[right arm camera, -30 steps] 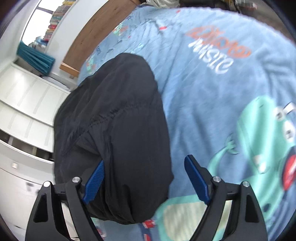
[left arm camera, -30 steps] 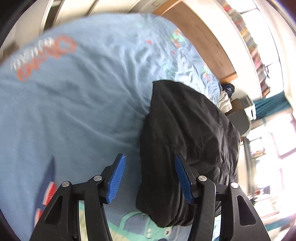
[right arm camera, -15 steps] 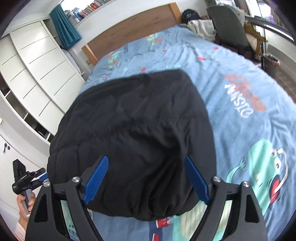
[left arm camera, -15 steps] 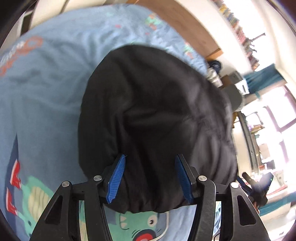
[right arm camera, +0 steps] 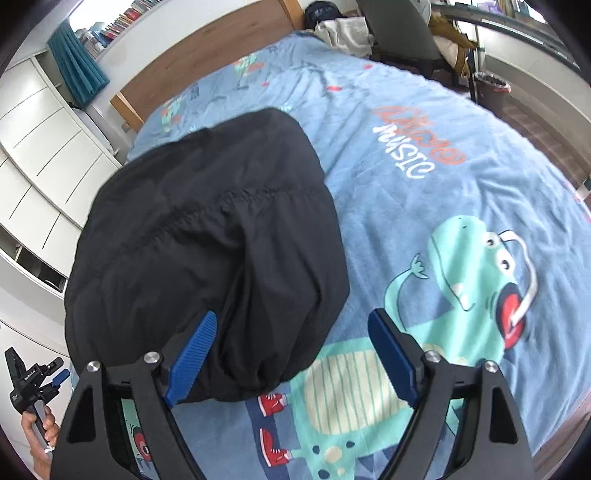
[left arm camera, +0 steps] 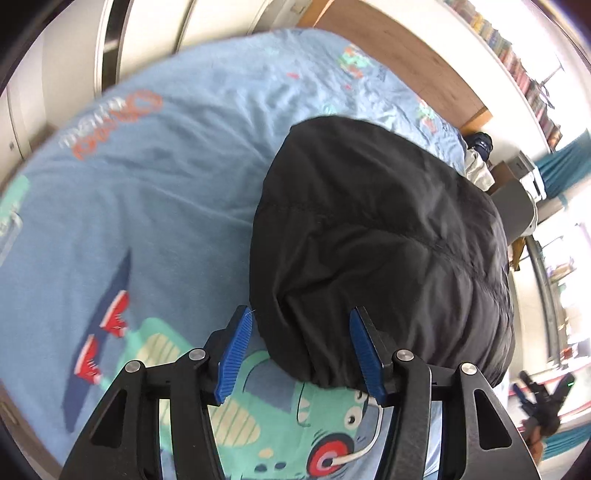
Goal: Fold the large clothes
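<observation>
A black padded jacket [left arm camera: 380, 236] lies folded into a thick bundle on the blue cartoon-print bedspread [left arm camera: 147, 206]. My left gripper [left arm camera: 300, 321] hovers over the bundle's near edge, open, and its blue pads touch no cloth. My right gripper [right arm camera: 291, 321] is open wide above the same near edge of the jacket [right arm camera: 207, 221], its left finger [right arm camera: 192, 354] in front of the black fabric without pinching it. Each wrist view shows the other gripper off to the side in a hand: the right gripper [left arm camera: 543, 398] and the left gripper [right arm camera: 33, 376].
A wooden headboard [right arm camera: 207, 55] closes the far end of the bed. White wardrobe doors [right arm camera: 40, 133] stand along one side. On the other side are a chair with clothes [right arm camera: 369, 33] and a waste bin [right arm camera: 491, 92]. The bedspread [right arm camera: 443, 184] beside the jacket is bare.
Both hands have swung sideways and drawn back a little, so the jacket has shifted across each view. The jacket has stayed in place on the bed. Both jaws have kept their width.
</observation>
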`<action>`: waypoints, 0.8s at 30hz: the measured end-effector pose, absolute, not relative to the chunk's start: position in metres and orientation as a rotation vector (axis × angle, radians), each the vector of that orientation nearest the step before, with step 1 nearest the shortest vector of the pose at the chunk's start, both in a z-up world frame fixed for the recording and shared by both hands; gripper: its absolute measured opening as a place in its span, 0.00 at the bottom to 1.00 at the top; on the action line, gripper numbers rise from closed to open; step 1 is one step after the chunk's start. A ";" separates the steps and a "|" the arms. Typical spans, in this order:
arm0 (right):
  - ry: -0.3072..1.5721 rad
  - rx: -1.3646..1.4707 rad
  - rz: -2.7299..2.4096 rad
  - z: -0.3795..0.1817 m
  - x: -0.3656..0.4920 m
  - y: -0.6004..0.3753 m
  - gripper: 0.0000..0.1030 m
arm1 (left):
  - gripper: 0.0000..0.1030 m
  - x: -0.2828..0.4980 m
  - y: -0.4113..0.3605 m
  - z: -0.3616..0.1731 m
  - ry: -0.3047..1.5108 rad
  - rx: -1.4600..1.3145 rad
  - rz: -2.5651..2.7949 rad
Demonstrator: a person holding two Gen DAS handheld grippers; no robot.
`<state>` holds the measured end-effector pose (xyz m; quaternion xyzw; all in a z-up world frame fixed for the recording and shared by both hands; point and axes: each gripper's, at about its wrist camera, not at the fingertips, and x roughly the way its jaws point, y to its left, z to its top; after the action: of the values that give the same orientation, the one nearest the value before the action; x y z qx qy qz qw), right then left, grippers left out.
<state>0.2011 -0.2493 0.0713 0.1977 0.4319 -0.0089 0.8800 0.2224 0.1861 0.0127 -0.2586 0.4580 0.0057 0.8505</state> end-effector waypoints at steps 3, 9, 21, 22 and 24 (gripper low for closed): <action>0.861 0.367 -0.015 0.091 0.174 -0.235 0.82 | 0.61 0.196 0.169 0.039 0.899 -0.457 0.054; 0.790 0.301 0.003 0.123 0.116 -0.196 0.82 | 0.71 0.132 0.132 0.078 0.751 -0.327 0.123; 0.724 0.175 0.006 0.147 0.022 -0.138 0.82 | 0.85 0.030 0.064 0.097 0.664 -0.122 0.178; 0.721 0.166 0.006 0.148 0.016 -0.134 0.82 | 0.88 0.025 0.060 0.099 0.658 -0.113 0.181; 0.706 0.144 0.007 0.150 0.004 -0.124 0.82 | 0.90 0.014 0.052 0.104 0.636 -0.087 0.189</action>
<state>0.0039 -0.1243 0.1499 0.0707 0.3456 0.0036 0.9357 0.0137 0.0525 0.1042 -0.0428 0.3122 0.0926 0.9445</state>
